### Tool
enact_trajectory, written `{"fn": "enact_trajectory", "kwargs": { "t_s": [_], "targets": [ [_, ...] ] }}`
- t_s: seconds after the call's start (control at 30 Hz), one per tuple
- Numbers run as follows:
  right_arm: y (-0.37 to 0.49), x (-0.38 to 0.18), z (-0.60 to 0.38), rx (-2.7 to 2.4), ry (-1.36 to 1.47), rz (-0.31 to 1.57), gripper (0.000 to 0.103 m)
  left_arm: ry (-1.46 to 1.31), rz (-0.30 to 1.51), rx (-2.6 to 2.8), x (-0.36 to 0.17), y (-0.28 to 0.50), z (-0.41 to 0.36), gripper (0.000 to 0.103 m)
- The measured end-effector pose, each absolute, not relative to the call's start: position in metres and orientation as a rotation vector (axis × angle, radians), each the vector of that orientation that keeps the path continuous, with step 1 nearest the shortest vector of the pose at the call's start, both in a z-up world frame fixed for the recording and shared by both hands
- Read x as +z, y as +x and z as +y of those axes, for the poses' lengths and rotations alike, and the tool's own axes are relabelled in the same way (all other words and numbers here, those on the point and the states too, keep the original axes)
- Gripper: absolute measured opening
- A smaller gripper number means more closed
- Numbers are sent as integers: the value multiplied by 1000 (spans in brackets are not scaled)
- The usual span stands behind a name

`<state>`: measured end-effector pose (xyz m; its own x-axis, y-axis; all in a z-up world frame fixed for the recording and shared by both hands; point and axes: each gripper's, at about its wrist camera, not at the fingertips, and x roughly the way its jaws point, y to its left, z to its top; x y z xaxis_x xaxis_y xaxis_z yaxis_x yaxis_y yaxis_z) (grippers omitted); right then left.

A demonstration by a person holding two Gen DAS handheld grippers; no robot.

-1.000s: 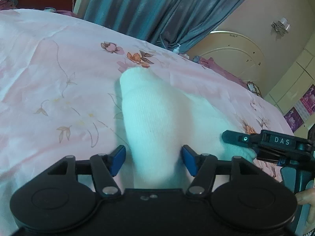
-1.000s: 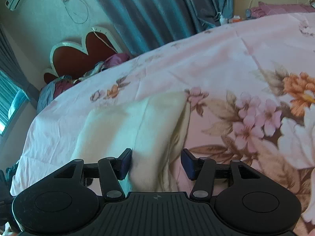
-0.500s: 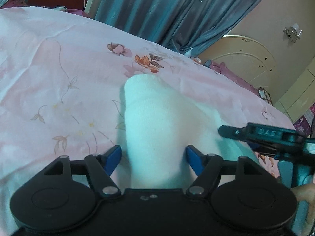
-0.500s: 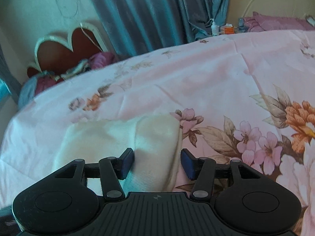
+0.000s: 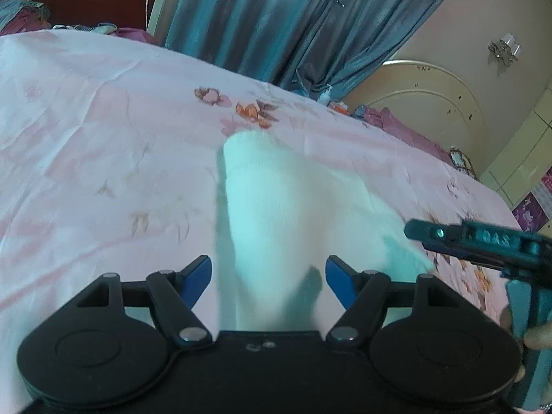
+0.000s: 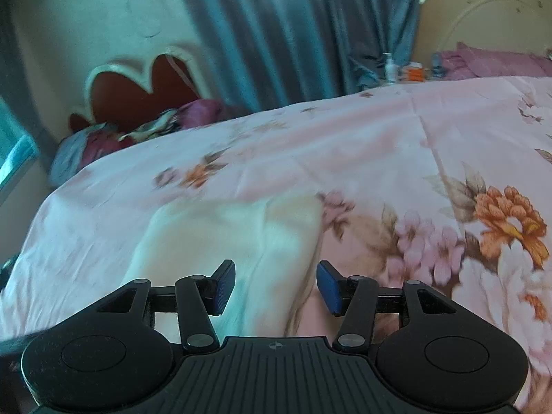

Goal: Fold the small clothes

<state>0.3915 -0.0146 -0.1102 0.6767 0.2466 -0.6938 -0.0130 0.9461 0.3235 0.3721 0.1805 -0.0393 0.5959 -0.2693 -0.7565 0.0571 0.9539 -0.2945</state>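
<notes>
A small white garment (image 5: pixel 276 207) lies folded lengthwise on the pink floral bedsheet (image 5: pixel 103 120). My left gripper (image 5: pixel 267 276) hovers over its near end. The blue pads stand open on either side of the cloth, with a gap on each side. One finger (image 5: pixel 448 239) of my right gripper reaches in from the right, above the garment's right corner. In the right wrist view the same garment (image 6: pixel 214 238) lies flat on the sheet (image 6: pixel 345 145). My right gripper (image 6: pixel 276 288) is open over its right edge, and its pads are not pressing on the cloth.
A red heart-shaped headboard (image 6: pixel 138 86) and a heap of bedding (image 6: pixel 114 134) are at the bed's far left. Blue curtains (image 5: pixel 276 17) hang behind. Small bottles (image 6: pixel 390 65) stand past the far edge. A person's fingers (image 5: pixel 538 341) hold the right gripper's handle.
Both grippers have drawn back and up a little from the garment, which stays flat on the sheet. The left jaws stand wider than a second ago. The right view has rolled level.
</notes>
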Motion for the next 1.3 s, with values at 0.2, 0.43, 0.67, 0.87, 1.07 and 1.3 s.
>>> {"fn": "enact_trajectory", "kwargs": {
  "t_s": [0.2, 0.43, 0.67, 0.87, 1.07, 1.3],
  "targets": [
    [365, -139, -13, 81, 277, 898, 52, -211, 985, -192, -58, 354, 174, 71],
    [344, -139, -20, 101, 384, 915, 49, -188, 980, -195, -56, 343, 176, 70],
    [311, -151, -11, 99, 373, 947, 24, -157, 983, -222, -58, 319, 175, 71],
    [301, -154, -8, 88, 365, 958, 24, -150, 993, -206, -56, 318, 171, 70],
    [300, -145, 2, 79, 299, 963, 24, -147, 1004, -193, -54, 319, 169, 70],
    [302, -151, 10, 44, 290, 950, 24, -130, 1019, -210, -53, 324, 161, 78]
  ]
}}
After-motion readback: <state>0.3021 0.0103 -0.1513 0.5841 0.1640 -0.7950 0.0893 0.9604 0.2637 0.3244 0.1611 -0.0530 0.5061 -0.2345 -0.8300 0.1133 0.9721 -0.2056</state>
